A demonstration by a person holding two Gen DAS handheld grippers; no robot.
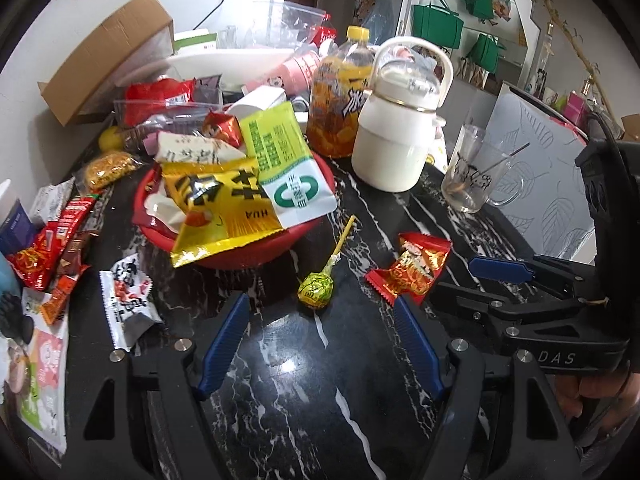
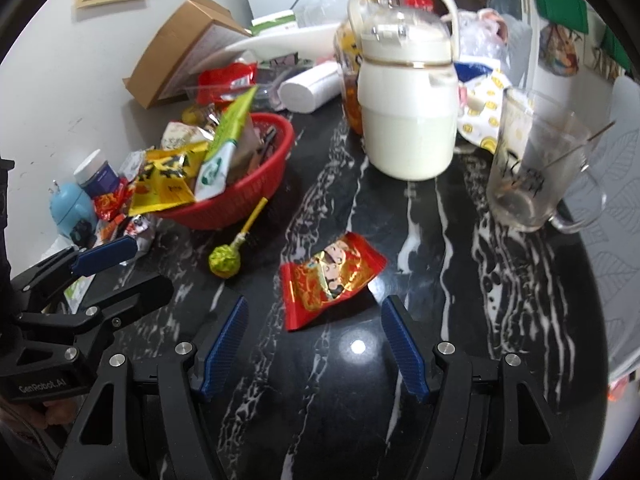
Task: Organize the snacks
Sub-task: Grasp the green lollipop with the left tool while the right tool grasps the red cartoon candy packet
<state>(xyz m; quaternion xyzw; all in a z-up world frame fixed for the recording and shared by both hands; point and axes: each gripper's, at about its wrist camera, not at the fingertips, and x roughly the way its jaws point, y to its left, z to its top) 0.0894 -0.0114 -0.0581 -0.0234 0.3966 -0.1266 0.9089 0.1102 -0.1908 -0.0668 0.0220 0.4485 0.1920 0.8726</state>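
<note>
The left gripper (image 1: 320,316) sits at the bottom centre of its own view, jaws spread wide and holding nothing. The right gripper (image 2: 314,322) sits low in its view, jaws likewise apart and empty. Each appears at the other view's side edge, jaws apart.

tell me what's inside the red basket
The red basket holds a heap of snack packets: a yellow bag and a green and white pouch on top, with smaller wrappers behind. Whatever lies beneath them is covered.
</note>
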